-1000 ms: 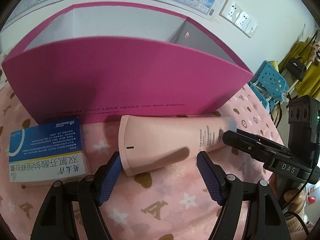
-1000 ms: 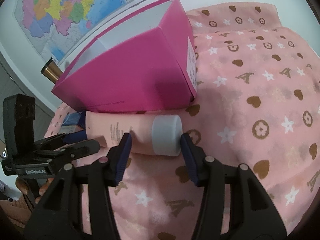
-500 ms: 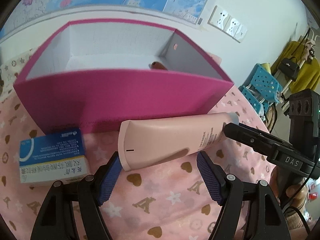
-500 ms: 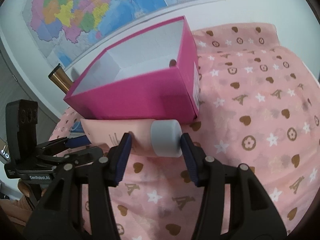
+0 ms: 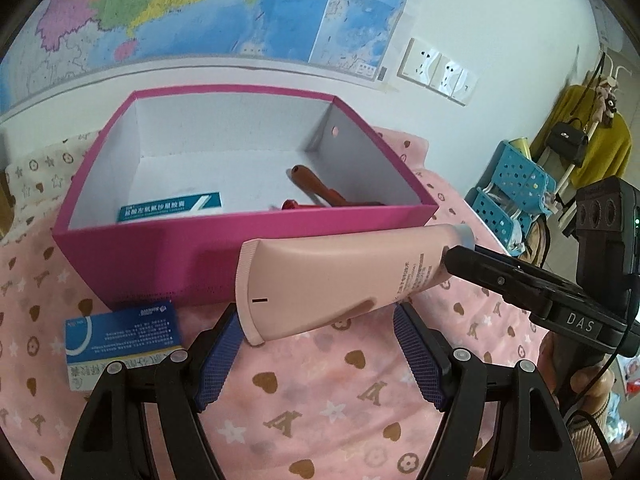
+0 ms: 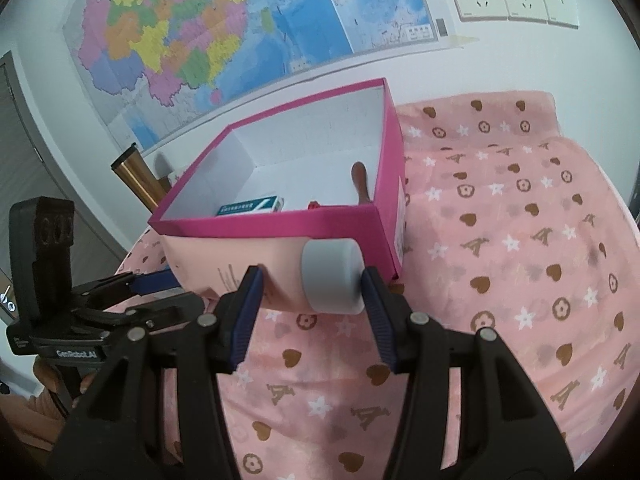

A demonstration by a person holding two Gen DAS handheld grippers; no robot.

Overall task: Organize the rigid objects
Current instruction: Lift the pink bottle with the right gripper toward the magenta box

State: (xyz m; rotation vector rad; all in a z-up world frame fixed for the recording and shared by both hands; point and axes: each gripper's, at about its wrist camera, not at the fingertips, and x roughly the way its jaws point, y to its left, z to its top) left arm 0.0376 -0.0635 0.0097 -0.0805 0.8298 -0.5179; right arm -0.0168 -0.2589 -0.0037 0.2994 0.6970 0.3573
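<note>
A pale pink tube (image 5: 340,276) with a grey cap (image 6: 332,276) hangs in the air in front of the magenta box (image 5: 168,256). My right gripper (image 6: 312,296) is shut on the tube at its cap end. My left gripper (image 5: 320,340) is open around the tube's flat crimped end; its left pad (image 5: 222,344) touches the crimp. The box (image 6: 280,224) holds a teal-and-white medicine carton (image 5: 170,208) and a red-brown handled tool (image 5: 320,192). A blue medicine carton (image 5: 120,332) lies on the cloth left of my left gripper.
The pink patterned cloth (image 6: 500,240) covers the surface. A copper-coloured cylinder (image 6: 138,178) stands behind the box's left corner. Blue perforated baskets (image 5: 512,188) sit off the right edge. A wall map and sockets lie behind.
Both grippers have risen with the tube, from lying on the cloth against the box wall to about rim height. The box's inside and its contents have come into view.
</note>
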